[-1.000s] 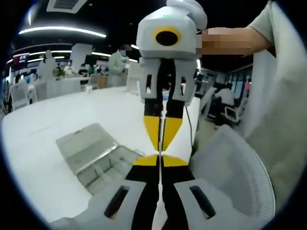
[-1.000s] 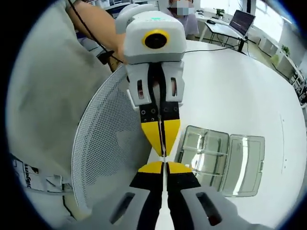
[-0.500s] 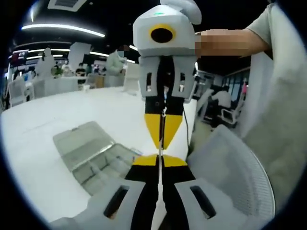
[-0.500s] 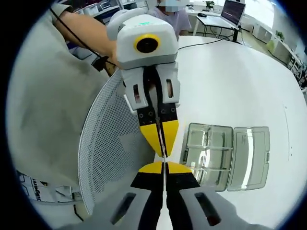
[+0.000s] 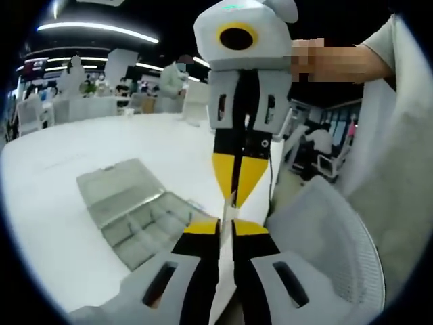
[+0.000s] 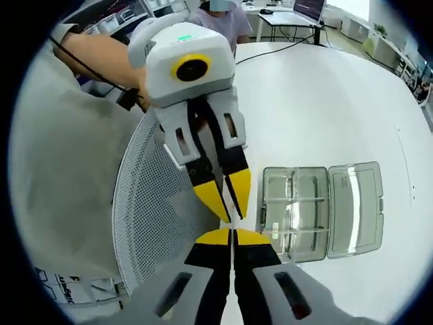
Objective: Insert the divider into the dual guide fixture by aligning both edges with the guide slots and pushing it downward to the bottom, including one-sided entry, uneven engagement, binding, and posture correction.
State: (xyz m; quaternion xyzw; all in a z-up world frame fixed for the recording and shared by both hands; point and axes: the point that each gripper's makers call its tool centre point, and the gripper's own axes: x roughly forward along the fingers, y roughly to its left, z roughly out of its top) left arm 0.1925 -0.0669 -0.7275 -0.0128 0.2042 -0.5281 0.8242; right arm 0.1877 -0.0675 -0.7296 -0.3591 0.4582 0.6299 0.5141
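Grippers, left (image 5: 226, 227) and right (image 6: 233, 233), pinch the thin divider (image 5: 228, 203) between nearly closed jaws, tip to tip. Level both edges over the box (image 6: 294, 213) before lowering.

My right gripper (image 6: 232, 233) has its jaws closed on a thin divider (image 6: 233, 220). The left gripper (image 6: 229, 206) meets it tip to tip. An open clear fixture (image 6: 318, 211) lies right on the white worktop (image 6: 325, 101).

Two tongs (image 5: 226, 227), one divider (image 5: 223, 284), one compartment box (image 6: 318, 211).
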